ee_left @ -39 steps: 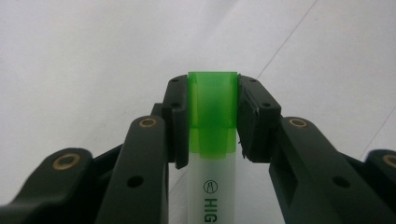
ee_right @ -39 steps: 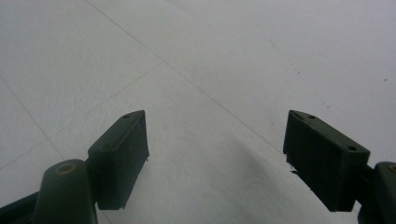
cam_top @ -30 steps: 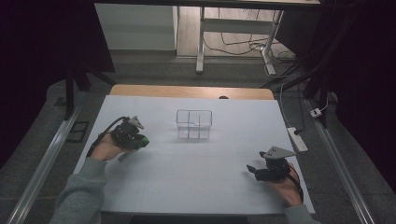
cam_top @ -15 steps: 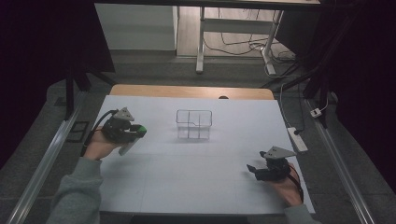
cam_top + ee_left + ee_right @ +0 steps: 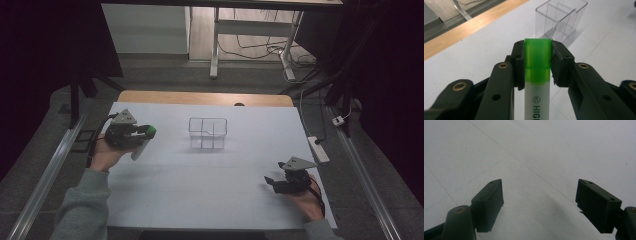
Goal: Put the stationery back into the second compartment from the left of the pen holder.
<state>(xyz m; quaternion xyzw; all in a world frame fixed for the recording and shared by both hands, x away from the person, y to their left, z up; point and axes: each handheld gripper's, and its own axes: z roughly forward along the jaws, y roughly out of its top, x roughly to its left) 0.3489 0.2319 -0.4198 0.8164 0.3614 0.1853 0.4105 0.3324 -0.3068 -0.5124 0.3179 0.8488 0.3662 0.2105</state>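
White surface [image 5: 210, 175], seen from above: its wooden far edge lies beyond the clear divided box [image 5: 207, 133], and wide bare room stretches between the two hands. The left tool [image 5: 142, 134], near the left edge and raised off the surface, is clamped on a highlighter [image 5: 537, 75] at its green cap; in the left gripper view, the pen's long axis runs along the jaws, cap end toward the box. The right tool [image 5: 270, 181] rests near the right front corner, jaws spread wide, nothing between them [image 5: 539, 205].
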